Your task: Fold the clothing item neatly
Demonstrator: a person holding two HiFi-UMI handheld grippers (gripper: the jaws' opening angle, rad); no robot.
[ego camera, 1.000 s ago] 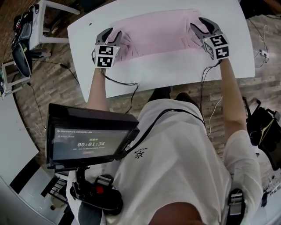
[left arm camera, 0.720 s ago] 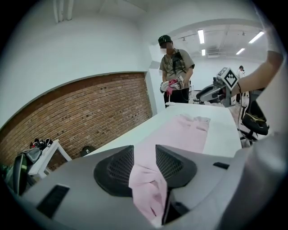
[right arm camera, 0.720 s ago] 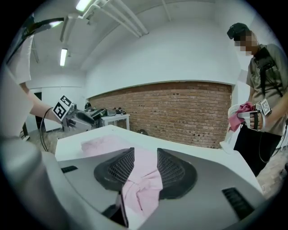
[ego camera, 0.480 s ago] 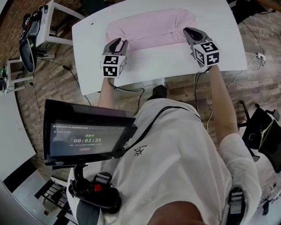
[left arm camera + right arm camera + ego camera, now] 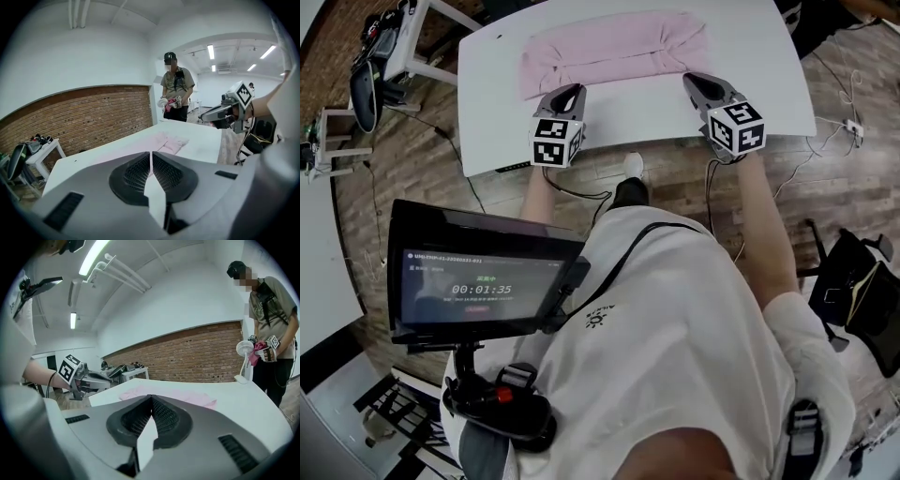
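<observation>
The pink garment (image 5: 614,52) lies folded into a long band across the far half of the white table (image 5: 769,66). My left gripper (image 5: 572,92) hovers near the table's front edge, just short of the band's left part. Its jaws have just been closing and now stand shut with nothing between them. My right gripper (image 5: 692,80) is level with it, off the band's right end, also shut and empty. In the left gripper view the garment (image 5: 166,142) lies beyond the shut jaws (image 5: 151,154). In the right gripper view the garment (image 5: 187,396) shows past the tips (image 5: 151,398).
A person (image 5: 176,86) stands beyond the table's far end, holding something pink. A small white fan (image 5: 244,355) stands on the table near that end. A side table with bags (image 5: 384,56) is at the left. Cables trail on the wooden floor.
Both grippers have come off the garment and drawn back toward the table's near edge. Their jaws have closed. The garment stays folded at the far side.
</observation>
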